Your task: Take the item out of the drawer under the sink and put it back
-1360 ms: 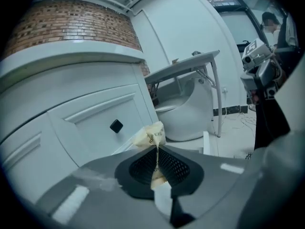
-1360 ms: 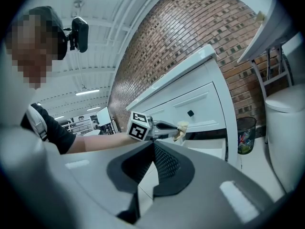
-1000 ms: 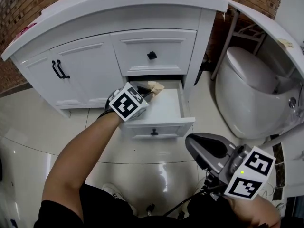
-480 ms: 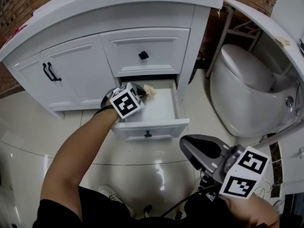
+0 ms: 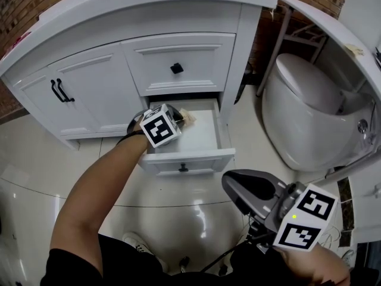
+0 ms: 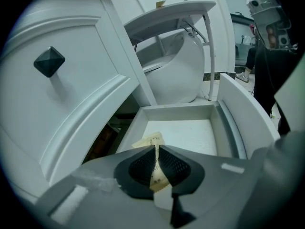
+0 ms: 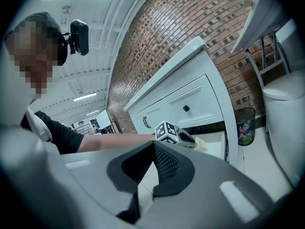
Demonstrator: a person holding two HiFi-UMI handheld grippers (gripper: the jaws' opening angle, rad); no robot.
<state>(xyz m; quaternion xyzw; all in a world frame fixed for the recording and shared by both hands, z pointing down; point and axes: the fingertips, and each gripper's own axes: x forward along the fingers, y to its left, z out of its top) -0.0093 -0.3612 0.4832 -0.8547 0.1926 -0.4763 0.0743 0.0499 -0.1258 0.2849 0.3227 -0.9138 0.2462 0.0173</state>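
Note:
The lower drawer (image 5: 196, 154) of the white sink cabinet (image 5: 178, 70) stands pulled open. My left gripper (image 5: 178, 117) reaches into its back left part, shut on a small beige paper packet (image 6: 153, 162) that sticks out past the jaws (image 5: 189, 117). In the left gripper view the packet is pinched between the dark pads, above the drawer's white floor (image 6: 183, 132). My right gripper (image 5: 244, 186) hangs low at the right over the floor, jaws together with nothing between them. In the right gripper view its jaws (image 7: 153, 168) face the cabinet (image 7: 190, 104) from a distance.
A white toilet (image 5: 309, 118) stands right of the cabinet under a white shelf (image 5: 333, 28). The upper drawer (image 5: 178, 61) with a black knob is closed. Double doors with black handles (image 5: 56, 91) sit at the left. A small waste bin (image 7: 244, 125) is by the brick wall. Glossy tile floor (image 5: 36, 159) surrounds.
My left gripper with the packet has stayed in the drawer's back left part, shifting only slightly. The whole view has moved a little with the head. The right gripper has hardly moved.

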